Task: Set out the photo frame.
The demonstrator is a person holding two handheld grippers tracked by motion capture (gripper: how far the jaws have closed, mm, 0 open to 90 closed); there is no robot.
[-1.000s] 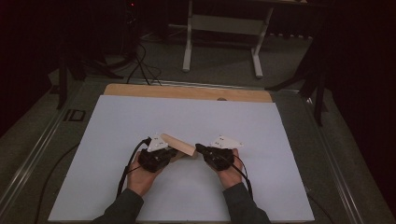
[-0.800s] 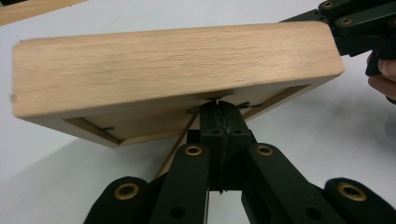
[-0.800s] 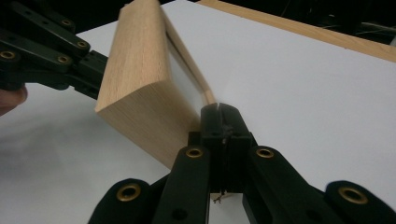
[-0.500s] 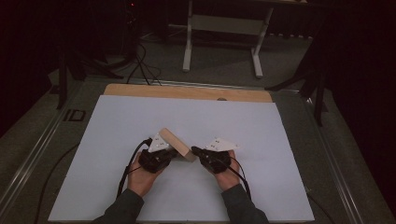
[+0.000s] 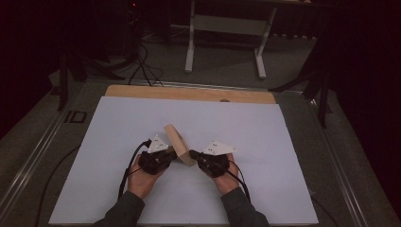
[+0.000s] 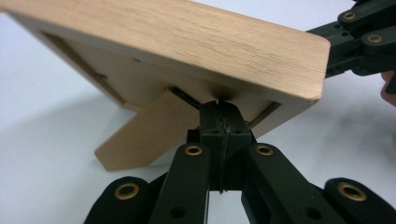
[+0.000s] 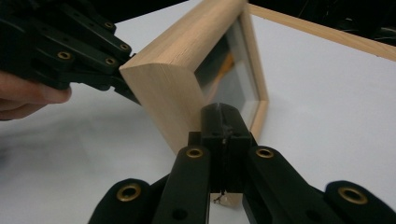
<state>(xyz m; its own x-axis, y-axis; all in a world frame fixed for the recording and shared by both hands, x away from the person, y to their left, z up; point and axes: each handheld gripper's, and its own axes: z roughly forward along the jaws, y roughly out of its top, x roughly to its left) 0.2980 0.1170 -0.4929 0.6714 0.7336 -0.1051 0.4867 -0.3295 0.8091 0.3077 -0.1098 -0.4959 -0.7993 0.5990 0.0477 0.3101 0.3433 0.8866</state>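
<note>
A light wooden picture frame stands tilted on the white table sheet, propped on its fold-out back leg. My left gripper is at the frame's back; its jaws are shut, and their tips touch the back panel under the rim by the leg's hinge. The frame's broad wooden edge leans over them. My right gripper is shut too, its tip against the near end of the frame beside the glass front. Nothing shows between either pair of jaws.
A wooden strip runs along the table's far edge. Beyond it are the white legs of a stand and cables on the floor. The person's left hand shows behind the frame in the right gripper view.
The frame has risen from lying flat between the grippers to a steep tilt, its far end swinging up and away. Both grippers have drawn slightly toward the person.
</note>
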